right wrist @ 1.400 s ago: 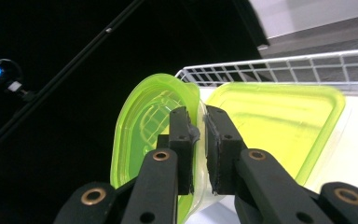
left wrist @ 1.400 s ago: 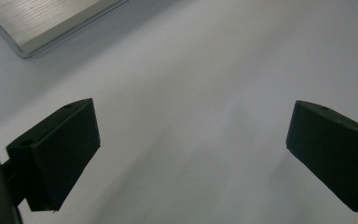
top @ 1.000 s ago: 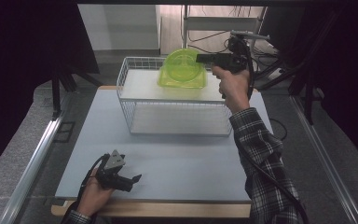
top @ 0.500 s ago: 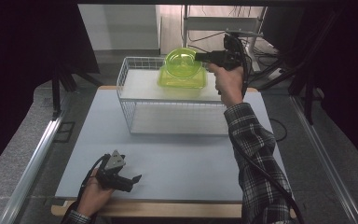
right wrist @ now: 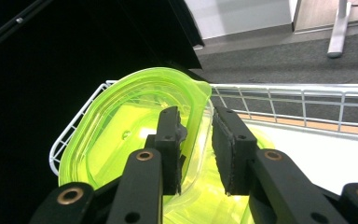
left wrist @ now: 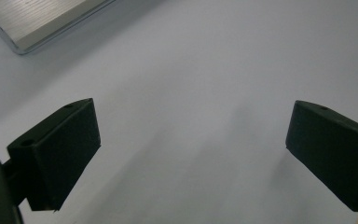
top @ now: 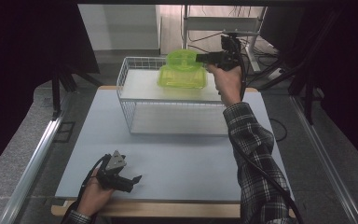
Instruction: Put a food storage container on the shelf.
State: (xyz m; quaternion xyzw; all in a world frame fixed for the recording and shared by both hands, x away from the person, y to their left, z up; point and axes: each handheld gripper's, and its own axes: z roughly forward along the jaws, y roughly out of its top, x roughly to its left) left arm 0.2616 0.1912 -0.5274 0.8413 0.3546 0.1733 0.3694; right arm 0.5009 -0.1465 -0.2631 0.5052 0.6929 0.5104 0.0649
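R gripper jaws just been opening, rim of green lid between, pads slack, above wire basket. L gripper wide open, empty, near table front-left corner.

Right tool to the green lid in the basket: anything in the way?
Nothing visible. The right tool already straddles the rim of the green lid, jaws just opening, a gap on one side. The lid leans on a green container inside the wire basket.

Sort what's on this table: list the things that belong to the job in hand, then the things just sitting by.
In the job:
green lid, its rim between the opening jaws
right gripper
green container
wire basket

Sitting by:
left gripper, open, resting on the table
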